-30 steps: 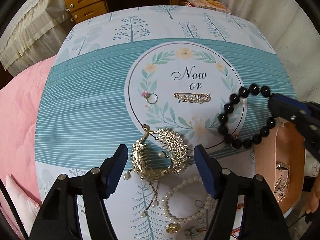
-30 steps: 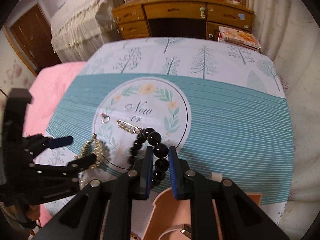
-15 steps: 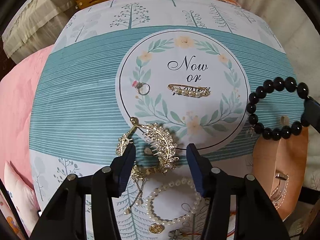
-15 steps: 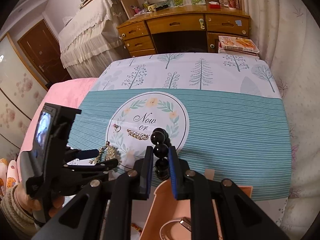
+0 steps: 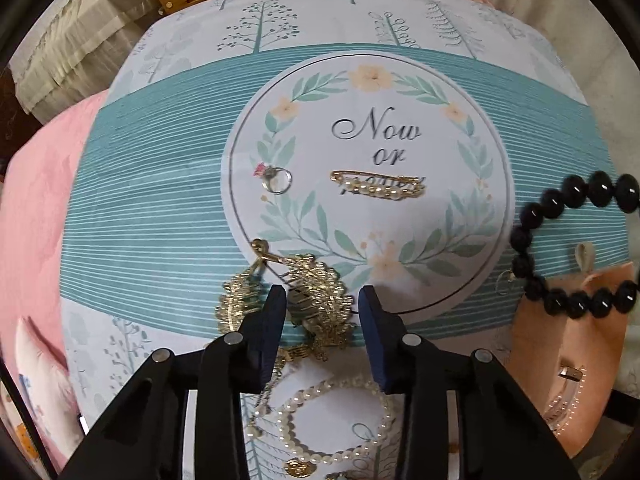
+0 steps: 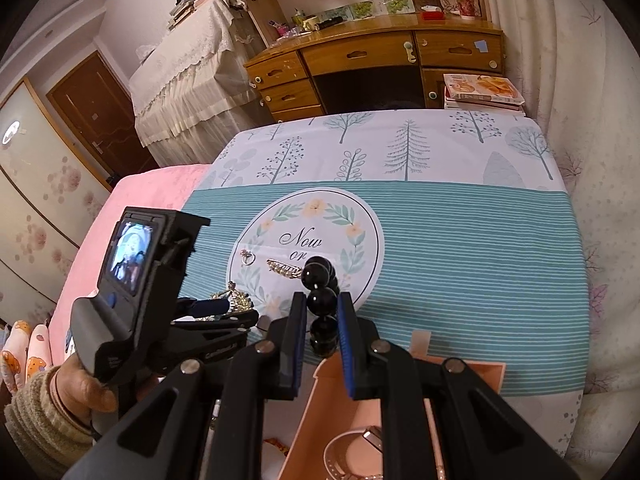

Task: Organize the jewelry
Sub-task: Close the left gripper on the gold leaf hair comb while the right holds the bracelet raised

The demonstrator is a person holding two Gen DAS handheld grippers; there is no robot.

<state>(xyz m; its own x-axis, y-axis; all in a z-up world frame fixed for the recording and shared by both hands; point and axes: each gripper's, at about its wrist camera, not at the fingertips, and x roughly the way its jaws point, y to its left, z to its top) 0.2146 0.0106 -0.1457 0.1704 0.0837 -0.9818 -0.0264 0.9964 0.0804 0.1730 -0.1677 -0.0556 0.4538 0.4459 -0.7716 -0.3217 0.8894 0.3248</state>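
A: In the left wrist view, the left gripper (image 5: pixel 322 320) pointed down over the gold leaf hair comb (image 5: pixel 320 304). Its jaws had just been closing with the comb between them, but I saw no pad pressing it yet, so released. The comb lay on the rim of the "Now or" circle (image 5: pixel 368 176) printed on the table cloth (image 5: pixel 160 208); a ring (image 5: pixel 276 179) and a pearl pin (image 5: pixel 378 188) lay inside that circle, a pearl bracelet (image 5: pixel 332 428) just outside it.

B: The risk?

A: I'd judge the comb's thin teeth and dangling chain could slip or snag the pearl bracelet if pinched off-centre.

B: And the right wrist view?

A: The right gripper (image 6: pixel 320 340) was clenched on a glossy black bead bracelet (image 6: pixel 320 300), held above the near edge of the circle, just short of the peach box (image 6: pixel 400 400). Released early, the bracelet might miss the box.
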